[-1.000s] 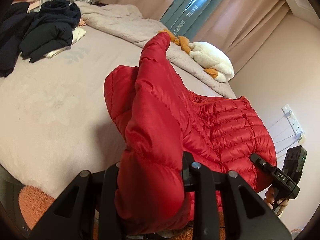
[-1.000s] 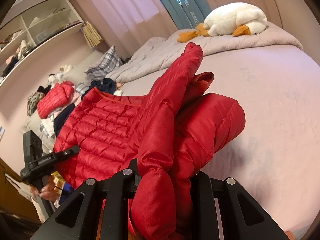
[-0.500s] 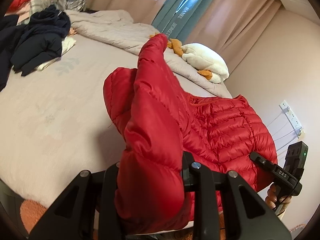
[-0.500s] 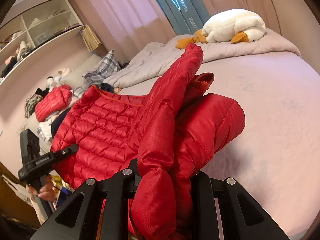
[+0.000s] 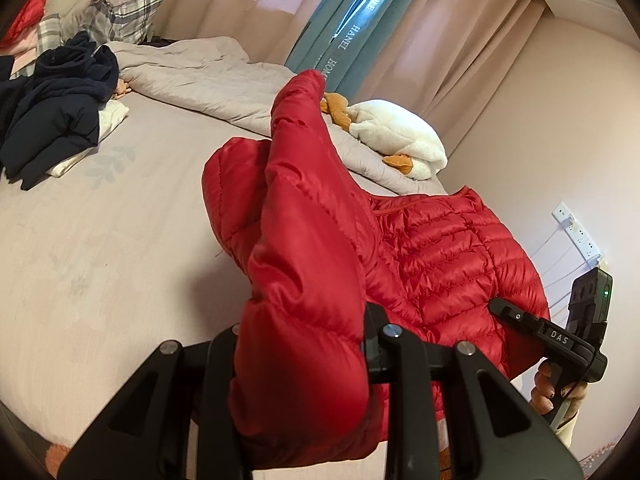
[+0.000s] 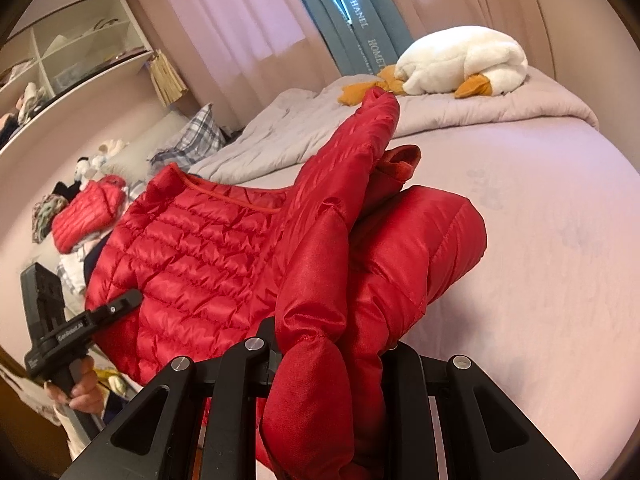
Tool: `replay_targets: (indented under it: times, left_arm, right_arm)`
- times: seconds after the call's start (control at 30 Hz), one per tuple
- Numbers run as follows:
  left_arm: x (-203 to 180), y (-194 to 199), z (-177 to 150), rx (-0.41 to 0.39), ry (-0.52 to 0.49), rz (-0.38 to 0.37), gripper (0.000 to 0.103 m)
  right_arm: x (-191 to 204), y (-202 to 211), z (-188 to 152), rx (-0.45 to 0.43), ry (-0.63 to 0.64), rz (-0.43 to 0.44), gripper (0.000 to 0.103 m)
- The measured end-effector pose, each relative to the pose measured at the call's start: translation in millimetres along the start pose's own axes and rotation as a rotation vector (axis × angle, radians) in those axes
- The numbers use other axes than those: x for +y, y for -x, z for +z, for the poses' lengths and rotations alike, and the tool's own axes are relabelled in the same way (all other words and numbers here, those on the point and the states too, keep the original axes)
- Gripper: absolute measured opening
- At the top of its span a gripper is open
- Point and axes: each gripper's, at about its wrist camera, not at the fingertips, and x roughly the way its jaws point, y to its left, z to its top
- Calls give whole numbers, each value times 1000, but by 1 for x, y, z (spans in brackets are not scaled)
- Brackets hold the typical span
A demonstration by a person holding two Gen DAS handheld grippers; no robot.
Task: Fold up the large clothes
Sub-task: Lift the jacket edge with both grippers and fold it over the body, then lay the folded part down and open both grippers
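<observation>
A red quilted puffer jacket [image 5: 432, 248] is held up over the near edge of the bed [image 5: 100, 248], stretched between my two grippers. My left gripper [image 5: 300, 364] is shut on one bunched end of it, with a sleeve sticking up. My right gripper [image 6: 328, 364] is shut on the other bunched end of the jacket [image 6: 192, 248]. Each gripper shows in the other's view, the right one [image 5: 532, 328] and the left one [image 6: 112, 312]. The fingertips are hidden in the fabric.
A grey duvet [image 5: 208, 84] and a white plush goose [image 6: 456, 64] lie at the far side. Dark clothes [image 5: 52, 116] and a plaid pillow [image 5: 124, 16] lie at one end, with another red jacket [image 6: 88, 216]. Shelves [image 6: 68, 56], curtains and a wall socket [image 5: 576, 232] surround the bed.
Both grippers have carried the jacket forward over the bed and a little higher. The grip on both ends is the same.
</observation>
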Motion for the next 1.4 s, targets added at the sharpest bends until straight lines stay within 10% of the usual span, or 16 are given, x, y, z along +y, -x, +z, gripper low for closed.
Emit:
replay_targets:
  times: [0.53, 0.97, 1.4]
  left_arm:
    - [10, -62, 6, 27, -24, -32, 27]
    - [55, -113, -34, 198, 112, 65, 31]
    - [51, -109, -53, 229, 126, 212, 80]
  right_arm:
    - [-20, -35, 6, -5, -133, -61, 23]
    - [-65, -63, -25, 111, -258, -179, 28]
    - [-99, -59, -32, 166, -330, -315, 78]
